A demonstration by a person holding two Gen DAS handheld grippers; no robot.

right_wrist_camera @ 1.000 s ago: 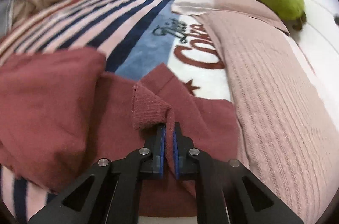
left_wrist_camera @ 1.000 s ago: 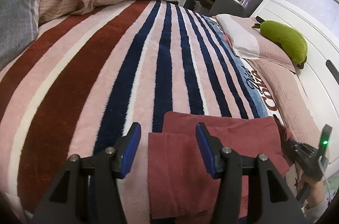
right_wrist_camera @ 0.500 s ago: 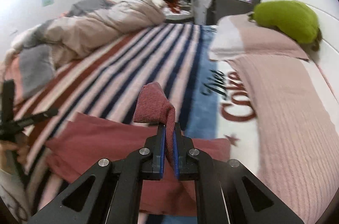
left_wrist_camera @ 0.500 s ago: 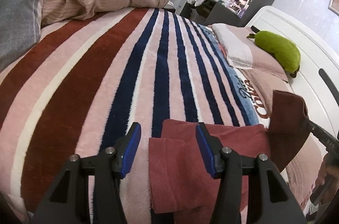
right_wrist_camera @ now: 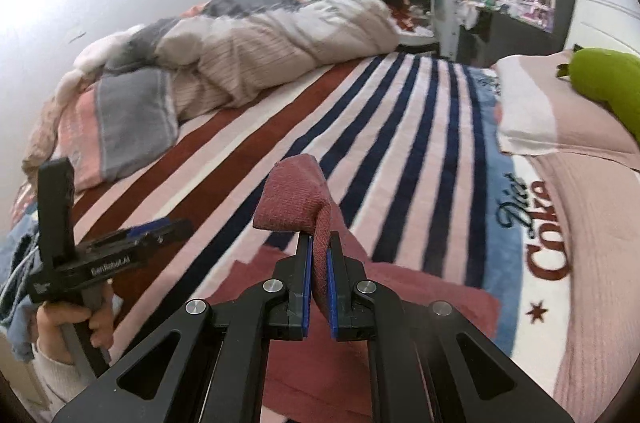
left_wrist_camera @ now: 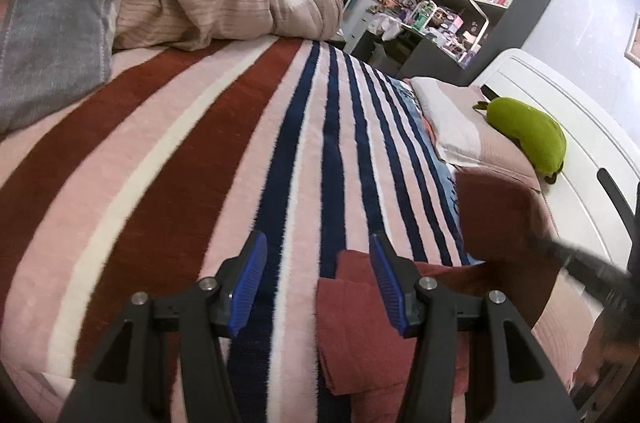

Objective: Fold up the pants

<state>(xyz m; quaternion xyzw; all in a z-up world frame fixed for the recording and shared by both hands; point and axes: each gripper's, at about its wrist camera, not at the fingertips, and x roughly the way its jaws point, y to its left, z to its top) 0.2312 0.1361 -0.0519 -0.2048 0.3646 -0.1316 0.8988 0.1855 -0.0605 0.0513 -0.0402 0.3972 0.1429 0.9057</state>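
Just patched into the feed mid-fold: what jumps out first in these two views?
The right claw is shut on a lifted flap of the dark red pants, raised above the striped blanket. The left claw hangs open over the pants' near folded edge. A bright green plush lies on the pillow by the white headboard.

A striped blanket [left_wrist_camera: 200, 151] covers the bed beside a rumpled duvet [right_wrist_camera: 256, 51]; a green plush toy [left_wrist_camera: 528, 137] rests on a pillow [left_wrist_camera: 452, 127] near cluttered shelves [left_wrist_camera: 480, 3].

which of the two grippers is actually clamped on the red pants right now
The right gripper, shut on a lifted fold of the red pants; the left gripper stands open, holding nothing.
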